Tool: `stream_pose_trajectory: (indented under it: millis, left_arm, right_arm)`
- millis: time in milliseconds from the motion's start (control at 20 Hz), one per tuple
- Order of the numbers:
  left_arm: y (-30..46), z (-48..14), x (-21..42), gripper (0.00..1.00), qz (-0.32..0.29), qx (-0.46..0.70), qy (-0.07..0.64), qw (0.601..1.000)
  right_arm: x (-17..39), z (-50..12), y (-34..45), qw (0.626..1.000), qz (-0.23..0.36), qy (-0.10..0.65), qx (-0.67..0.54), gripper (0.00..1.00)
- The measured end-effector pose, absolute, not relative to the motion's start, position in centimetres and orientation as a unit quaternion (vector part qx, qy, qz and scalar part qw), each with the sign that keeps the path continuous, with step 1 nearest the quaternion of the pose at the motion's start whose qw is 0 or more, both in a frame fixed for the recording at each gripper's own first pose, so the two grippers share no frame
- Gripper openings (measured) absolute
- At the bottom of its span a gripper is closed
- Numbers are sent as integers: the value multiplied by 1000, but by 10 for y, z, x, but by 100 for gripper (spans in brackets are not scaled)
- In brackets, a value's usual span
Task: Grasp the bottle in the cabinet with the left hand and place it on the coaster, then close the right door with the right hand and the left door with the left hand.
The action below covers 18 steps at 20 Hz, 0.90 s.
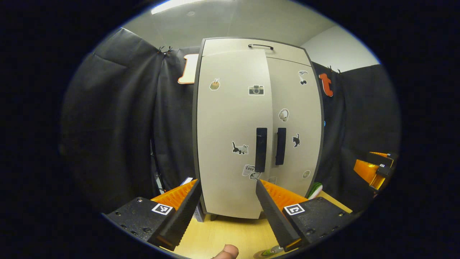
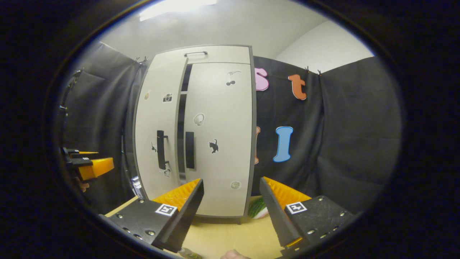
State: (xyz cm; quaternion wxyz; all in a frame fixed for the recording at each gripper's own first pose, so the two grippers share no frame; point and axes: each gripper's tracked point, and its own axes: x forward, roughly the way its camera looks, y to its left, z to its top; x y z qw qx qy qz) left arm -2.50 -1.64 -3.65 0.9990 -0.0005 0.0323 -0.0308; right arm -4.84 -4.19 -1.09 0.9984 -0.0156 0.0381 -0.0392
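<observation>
My left gripper (image 1: 227, 194) stands wide open and holds nothing, its fingers spread in front of the cabinet (image 1: 257, 126), which rises straight ahead of it on the wooden table (image 1: 230, 233). The left door (image 1: 231, 133) lies just above and between my fingers; in the right gripper view it (image 2: 156, 136) stands slightly ajar, a dark gap showing between it and the right door (image 2: 217, 136). The right door looks flush with the cabinet frame. Each door carries a dark vertical handle (image 1: 261, 149) near the middle seam.

My right gripper (image 2: 231, 196) is also spread wide and empty, pointing at the lower part of the right door. Off to its left I see my left gripper (image 2: 88, 163); from the left gripper view the right one (image 1: 375, 169) sits far to the right.

The bottle (image 1: 271, 251) shows just below my left gripper's right finger, at the lower edge, on something round that I cannot make out clearly. A green and white object (image 2: 259, 208) lies on the table beside the cabinet's right foot.
</observation>
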Motion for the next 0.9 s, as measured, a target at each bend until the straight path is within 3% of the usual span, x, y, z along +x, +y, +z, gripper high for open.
stream_pose_trajectory:
  millis: [50, 100, 900]
  left_arm:
    - [-18, -37, -28, 93, -30, 4, 29, 999]
    - [-21, -37, -30, 97, -34, 5, 29, 999]
    - [-65, -21, -22, 94, -35, -10, 9, 999]
  right_arm:
    - [-48, -11, -44, 998, -39, 36, -20, 95]
    - [-48, -12, -45, 998, -39, 36, -20, 95]
    - [-38, 2, -69, 999, -31, 22, -24, 95]
